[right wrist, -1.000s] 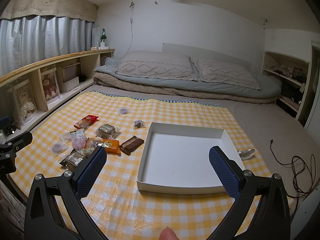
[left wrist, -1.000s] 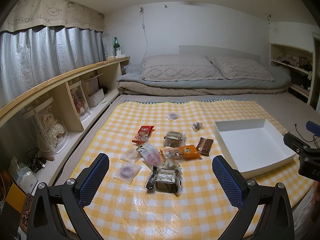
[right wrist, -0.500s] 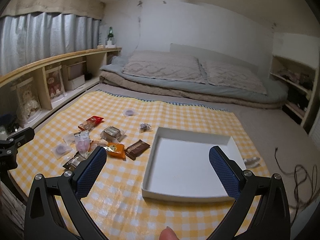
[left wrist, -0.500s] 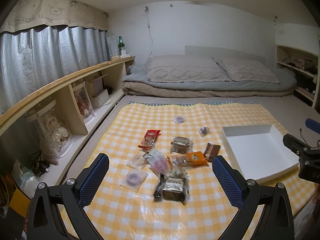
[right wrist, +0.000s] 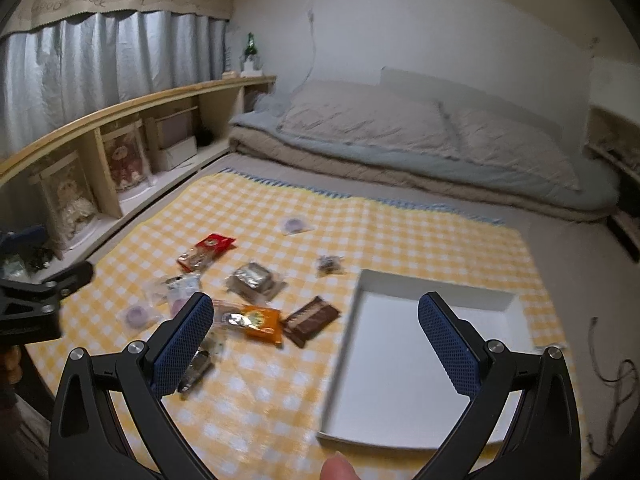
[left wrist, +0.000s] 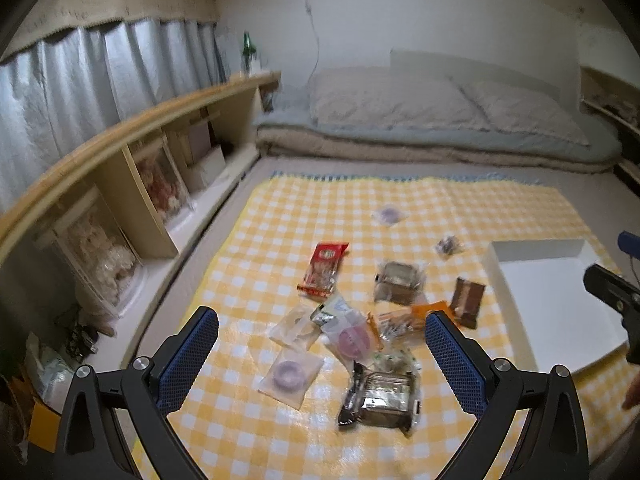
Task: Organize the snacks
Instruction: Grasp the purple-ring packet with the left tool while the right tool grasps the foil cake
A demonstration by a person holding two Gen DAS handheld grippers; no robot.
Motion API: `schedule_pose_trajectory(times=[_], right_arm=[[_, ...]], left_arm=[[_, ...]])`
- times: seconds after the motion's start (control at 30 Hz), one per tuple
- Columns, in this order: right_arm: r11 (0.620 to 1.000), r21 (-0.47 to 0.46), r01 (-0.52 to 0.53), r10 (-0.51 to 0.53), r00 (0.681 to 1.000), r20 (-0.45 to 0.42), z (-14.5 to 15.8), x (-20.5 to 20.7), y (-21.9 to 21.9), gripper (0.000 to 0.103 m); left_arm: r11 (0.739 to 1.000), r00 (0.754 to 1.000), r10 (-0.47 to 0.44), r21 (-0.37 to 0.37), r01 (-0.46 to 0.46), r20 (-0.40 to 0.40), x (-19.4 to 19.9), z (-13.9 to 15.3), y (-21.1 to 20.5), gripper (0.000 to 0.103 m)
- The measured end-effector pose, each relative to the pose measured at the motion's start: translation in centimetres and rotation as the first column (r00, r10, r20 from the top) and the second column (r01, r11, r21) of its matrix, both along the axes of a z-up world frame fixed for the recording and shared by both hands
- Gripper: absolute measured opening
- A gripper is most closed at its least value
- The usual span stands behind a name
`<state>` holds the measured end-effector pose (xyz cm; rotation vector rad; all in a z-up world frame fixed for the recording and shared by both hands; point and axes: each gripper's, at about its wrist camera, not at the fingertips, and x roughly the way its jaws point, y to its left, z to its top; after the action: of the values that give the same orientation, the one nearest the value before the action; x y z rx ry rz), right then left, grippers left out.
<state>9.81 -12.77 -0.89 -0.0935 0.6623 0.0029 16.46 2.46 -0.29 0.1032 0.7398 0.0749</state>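
Observation:
Several wrapped snacks lie scattered on a yellow checked cloth (left wrist: 280, 208): a red packet (left wrist: 324, 266), an orange packet (right wrist: 256, 322), a brown bar (right wrist: 310, 320), and a dark foil pack (left wrist: 380, 398) nearest me. A white shallow box (right wrist: 400, 364) sits to their right, with nothing inside it. My left gripper (left wrist: 322, 354) hangs open above the near snacks. My right gripper (right wrist: 316, 338) is open too, held above the gap between the snacks and the box. Neither holds anything.
A wooden shelf unit (left wrist: 132, 152) with boxed dolls runs along the left wall under grey curtains. Folded bedding and pillows (right wrist: 420, 140) lie beyond the cloth. A dark cable (right wrist: 612, 380) trails on the floor at the right. A fingertip (right wrist: 338, 468) shows at the bottom edge.
Both cameras have swung and tilted downward toward the cloth; the snacks and box now sit lower and larger in view, blurred by motion. Both grippers remain open.

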Motion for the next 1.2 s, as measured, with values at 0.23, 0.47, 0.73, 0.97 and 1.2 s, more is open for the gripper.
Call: schedule_pose_trajectory(times=[0.23, 0.47, 0.73, 0.97, 1.2], right_arm=[[0.992, 0.086, -0.092, 0.104, 0.983, -0.149, -4.8, 4.4, 1.5, 0.103], [0.961, 0.169, -0.22, 0.259, 0.929, -0.263, -9.9, 6.7, 4.9, 0.103], [0.891, 0.271, -0.365, 0.439, 0.845, -0.306, -14.3, 7.9, 9.4, 0.103], [0.821, 0.312, -0.477, 0.568, 0.735, -0.37, -18.1, 9.0, 11.5, 0.091], [0.776, 0.34, -0.531, 0.63, 0.653, -0.42, -19.4, 8.4, 11.7, 0.085]], left_arm=[[0.999, 0.988, 0.022, -0.023, -0.025, -0.154, 7.6, -3.0, 2.1, 0.103], [0.992, 0.972, 0.082, -0.078, -0.101, -0.219, 12.0, -5.8, 6.5, 0.103], [0.973, 0.952, 0.127, -0.153, -0.174, -0.278, 13.2, -9.0, 10.9, 0.103], [0.979, 0.931, 0.115, -0.119, -0.165, -0.347, 14.1, -11.4, 12.2, 0.103], [0.976, 0.929, 0.083, -0.16, -0.149, -0.36, 14.5, -12.2, 12.3, 0.103]])
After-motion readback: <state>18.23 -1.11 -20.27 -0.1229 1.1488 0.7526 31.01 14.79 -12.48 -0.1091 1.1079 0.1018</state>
